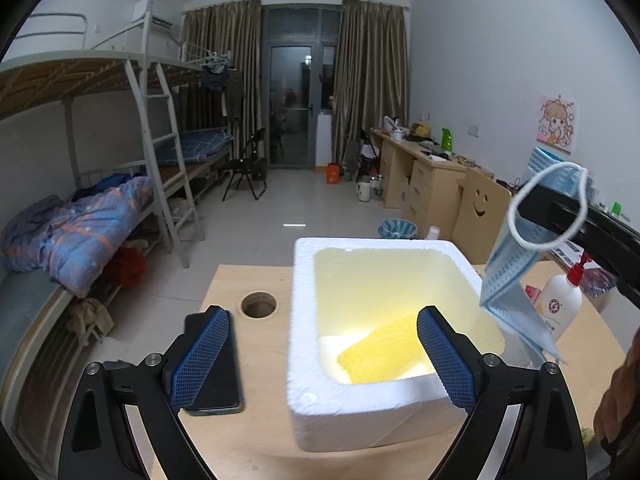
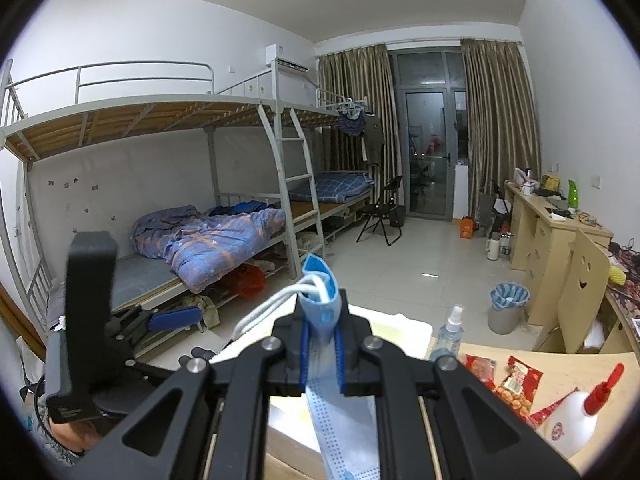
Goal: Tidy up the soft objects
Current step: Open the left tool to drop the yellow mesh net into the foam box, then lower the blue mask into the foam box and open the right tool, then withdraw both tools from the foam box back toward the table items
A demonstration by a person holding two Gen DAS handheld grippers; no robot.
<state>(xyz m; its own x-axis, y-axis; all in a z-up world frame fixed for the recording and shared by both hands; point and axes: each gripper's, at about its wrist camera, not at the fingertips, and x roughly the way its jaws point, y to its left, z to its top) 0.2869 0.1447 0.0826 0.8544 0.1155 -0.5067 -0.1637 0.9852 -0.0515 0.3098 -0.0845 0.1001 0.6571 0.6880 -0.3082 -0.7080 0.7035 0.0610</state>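
Note:
A white foam box [image 1: 372, 420] stands on the wooden table [image 1: 256, 440], and a yellow sponge [image 1: 380, 348] lies flat on its floor. My left gripper [image 1: 322, 320] hovers over the box's near left corner, open, with nothing between its blue pads [image 1: 200, 356]. Above the box's right rim hangs a blue face mask [image 1: 508, 280], its white ear loop curling over the right gripper [image 1: 536, 196]. In the right wrist view the right gripper [image 2: 322, 316] is shut on the folded mask [image 2: 344, 432], which droops below the fingers.
A black phone [image 1: 224, 368] lies left of the box, near a round hole [image 1: 259, 305] in the tabletop. A white bottle with a red pump [image 1: 560, 304] stands right of the box. Snack packets [image 2: 516, 388] and a clear spray bottle [image 2: 448, 336] sit further right.

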